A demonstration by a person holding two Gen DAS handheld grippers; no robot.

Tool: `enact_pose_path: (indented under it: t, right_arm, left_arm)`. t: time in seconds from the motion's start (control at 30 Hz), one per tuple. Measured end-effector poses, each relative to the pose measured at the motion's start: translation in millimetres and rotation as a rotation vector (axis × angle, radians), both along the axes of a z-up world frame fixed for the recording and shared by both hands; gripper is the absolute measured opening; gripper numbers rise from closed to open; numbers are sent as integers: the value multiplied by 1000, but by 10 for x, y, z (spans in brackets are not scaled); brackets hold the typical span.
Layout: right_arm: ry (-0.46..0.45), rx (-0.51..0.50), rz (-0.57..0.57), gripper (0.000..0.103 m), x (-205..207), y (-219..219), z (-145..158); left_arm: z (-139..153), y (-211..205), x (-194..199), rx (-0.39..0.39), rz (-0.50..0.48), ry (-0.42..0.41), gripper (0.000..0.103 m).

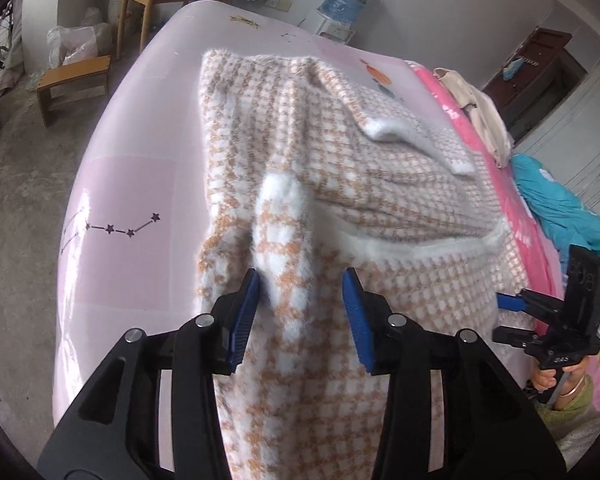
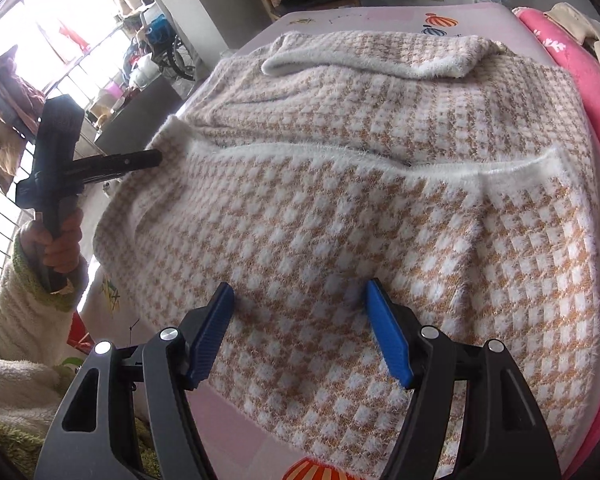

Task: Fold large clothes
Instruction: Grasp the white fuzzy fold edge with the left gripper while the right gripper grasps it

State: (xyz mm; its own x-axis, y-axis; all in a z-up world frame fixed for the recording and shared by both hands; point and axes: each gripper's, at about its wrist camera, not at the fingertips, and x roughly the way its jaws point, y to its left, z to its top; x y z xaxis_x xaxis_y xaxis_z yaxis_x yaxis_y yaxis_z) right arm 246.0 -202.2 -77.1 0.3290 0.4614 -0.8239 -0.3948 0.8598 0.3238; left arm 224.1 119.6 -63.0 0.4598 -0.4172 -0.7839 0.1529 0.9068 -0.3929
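left gripper (image 1: 302, 286): black angular arms, ribbed blue pads, round silver screw heads | right gripper (image 2: 300, 300): same black frame, blue pads, silver screws; its housing shows a small green light and pale embossed characters | hand (image 2: 62, 246): bare skin, fuzzy cream sleeve with green cuff | wrist: thin bangle

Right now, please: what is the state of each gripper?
Left gripper: open, a raised fold of the checked sweater between its fingers, not clamped.
Right gripper: open, over the sweater, holding nothing.
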Motion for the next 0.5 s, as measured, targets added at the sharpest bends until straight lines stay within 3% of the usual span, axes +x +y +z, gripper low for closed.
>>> enact_pose_path:
  t: [0.2,0.27,0.37,0.43,0.5]
  right_arm:
    - [-5,34,11,66,-5,-85,-16]
    - [-10,34,12,66,-22,-79,-14]
    - [-18,30,10,66,-57,-93,-1]
    - [-28,30,2,66,-86,-142,28]
    - [-42,43,-20,66,-138,-247,76]
  left_arm:
    - [-20,-45,162,52,69,32,40]
    - [-6,-125,160,89,73,33,40]
    - [63,-224,91,85,59,28,37]
    - [163,-310,-8,138,52,-12,37]
    - [230,-421,-67,243,56,-37,37]
